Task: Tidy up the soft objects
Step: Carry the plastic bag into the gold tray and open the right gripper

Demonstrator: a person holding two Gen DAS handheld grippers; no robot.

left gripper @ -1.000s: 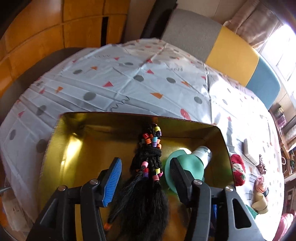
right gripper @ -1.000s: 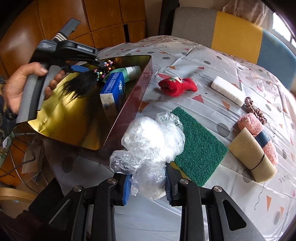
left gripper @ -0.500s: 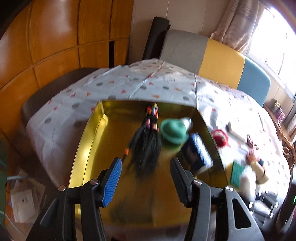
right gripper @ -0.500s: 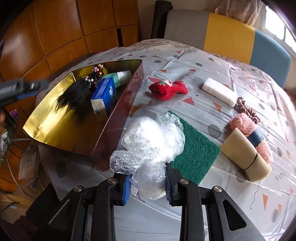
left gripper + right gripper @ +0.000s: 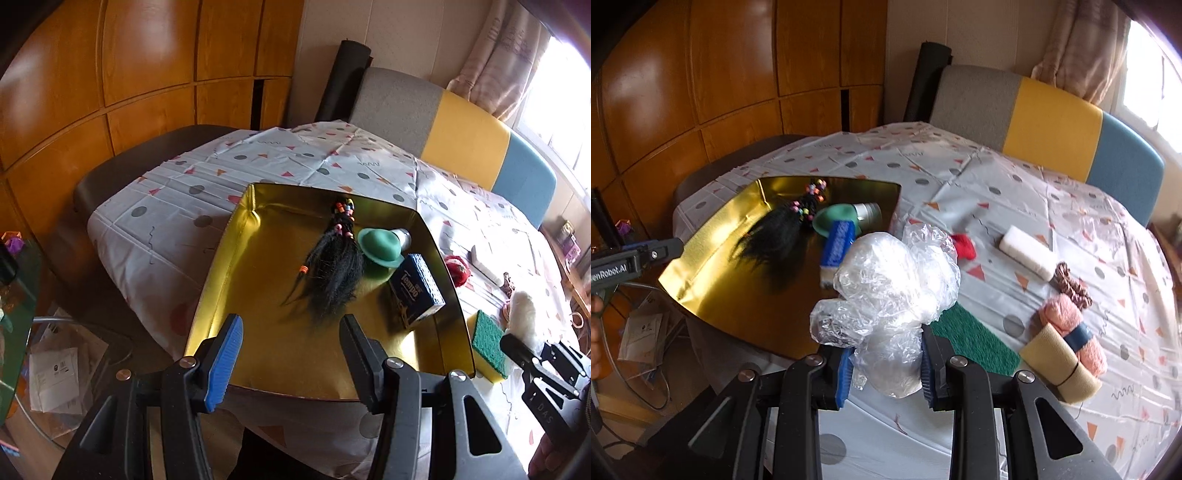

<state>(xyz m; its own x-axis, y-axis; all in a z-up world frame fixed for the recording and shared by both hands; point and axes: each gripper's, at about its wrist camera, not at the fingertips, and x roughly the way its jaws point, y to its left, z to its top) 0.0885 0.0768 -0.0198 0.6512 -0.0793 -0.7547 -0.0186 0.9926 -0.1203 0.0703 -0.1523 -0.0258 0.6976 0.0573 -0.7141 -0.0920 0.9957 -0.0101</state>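
My left gripper (image 5: 291, 326) hangs open and empty above the near rim of the gold box (image 5: 258, 354). In the box lie a black hairpiece with coloured beads (image 5: 336, 273), a green bottle (image 5: 380, 245) and a blue tissue pack (image 5: 417, 291). My right gripper (image 5: 886, 356) is shut on a crumpled clear plastic bag (image 5: 894, 280), held above the table just right of the gold box (image 5: 738, 295). Under the bag lies a green scouring pad (image 5: 975, 336).
On the patterned tablecloth (image 5: 997, 192) lie a red sock (image 5: 964, 245), a white block (image 5: 1027, 253), a brown scrunchie (image 5: 1071, 286), a pink cloth (image 5: 1067, 317) and a beige roll (image 5: 1056, 358). A grey, yellow and blue chair back (image 5: 1049, 114) stands behind. Papers lie on the floor (image 5: 55, 373) at the left.
My left gripper has pulled back and up from the box, leaving the hairpiece inside. My right gripper has lifted the plastic bag off the table.
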